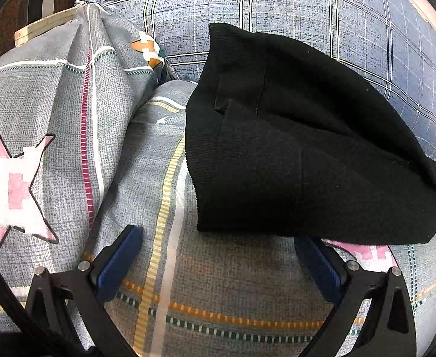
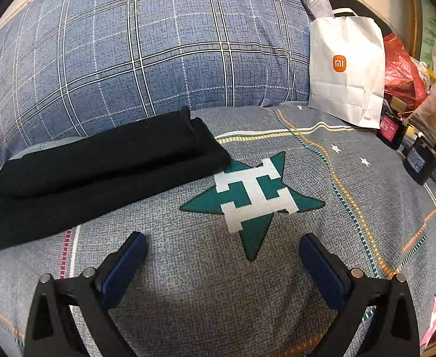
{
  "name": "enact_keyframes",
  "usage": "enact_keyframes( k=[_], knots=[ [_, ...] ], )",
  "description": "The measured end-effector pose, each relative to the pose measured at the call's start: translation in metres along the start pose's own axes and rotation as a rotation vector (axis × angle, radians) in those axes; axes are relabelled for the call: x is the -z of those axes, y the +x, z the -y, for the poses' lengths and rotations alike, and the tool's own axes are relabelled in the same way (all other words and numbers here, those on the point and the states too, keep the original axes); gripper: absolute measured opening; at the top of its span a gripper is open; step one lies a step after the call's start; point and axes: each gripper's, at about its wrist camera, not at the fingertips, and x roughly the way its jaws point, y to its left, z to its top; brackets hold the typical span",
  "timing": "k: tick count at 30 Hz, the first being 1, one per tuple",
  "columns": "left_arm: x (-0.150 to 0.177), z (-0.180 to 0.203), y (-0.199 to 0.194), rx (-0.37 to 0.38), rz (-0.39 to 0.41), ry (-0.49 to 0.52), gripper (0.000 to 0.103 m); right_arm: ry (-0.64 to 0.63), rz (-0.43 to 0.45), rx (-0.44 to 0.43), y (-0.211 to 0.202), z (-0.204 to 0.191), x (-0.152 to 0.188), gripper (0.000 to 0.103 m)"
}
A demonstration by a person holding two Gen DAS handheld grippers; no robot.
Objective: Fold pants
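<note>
Lying folded lengthwise on the bed (image 2: 292, 267) against the far blue plaid pillow (image 2: 158, 44), black pants (image 1: 307, 154) sit clear so either wide-open, empty tool, left tool (image 1: 218, 263) just near the hem, right tool (image 2: 222, 263) right of them, can likely reach an end.

Pants (image 1: 307, 154) plain black, fine ribbed knit. Bedsheet (image 2: 206, 297) grey, speckled weave, with stripes of yellow, orange, dark green, magenta and white; on it teal star (image 2: 252, 199) with white H-like figure, pink star (image 1: 12, 187) with white blocks. Quilt (image 2: 146, 44) blue, checked by white and dark lines. Paper bag (image 2: 347, 74) white, orange logo. Gripper pads (image 2: 122, 270) dark blue, frames black.
</note>
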Motion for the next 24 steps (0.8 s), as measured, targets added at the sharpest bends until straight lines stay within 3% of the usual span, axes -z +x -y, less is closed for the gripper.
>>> enact_keyframes(
  k=[5,8,11,14,16,18,20,22,24],
  knots=[
    [0.003,0.007,-0.002,-0.066,0.008,-0.04,0.103,0.036,-0.007,0.063,0.001,-0.007,0.0,0.103],
    [0.003,0.005,-0.002,-0.048,-0.005,-0.055,0.103,0.1,-0.049,0.071,-0.001,-0.006,-0.002,0.103],
    [0.0,0.006,-0.009,-0.018,-0.116,-0.039,0.103,0.122,-0.11,-0.055,-0.024,-0.002,0.004,0.103],
    [0.002,0.012,-0.026,0.084,-0.172,-0.047,0.102,0.194,-0.058,-0.069,-0.069,0.01,0.008,0.103],
    [0.001,0.024,-0.058,0.061,-0.118,-0.047,0.101,0.277,-0.054,-0.149,-0.102,0.016,0.007,0.103],
    [0.005,0.057,-0.112,0.023,0.013,0.032,0.102,0.288,-0.065,-0.257,-0.123,0.011,0.006,0.103],
    [0.02,0.084,-0.15,0.038,0.082,0.044,0.102,0.267,-0.039,-0.309,-0.149,-0.003,0.013,0.103],
    [0.045,0.115,-0.168,0.081,0.034,0.045,0.102,0.232,-0.011,-0.363,-0.168,-0.019,0.024,0.103],
    [0.072,0.143,-0.177,0.015,-0.005,0.081,0.102,0.195,0.008,-0.38,-0.179,-0.034,0.033,0.103]
  ],
)
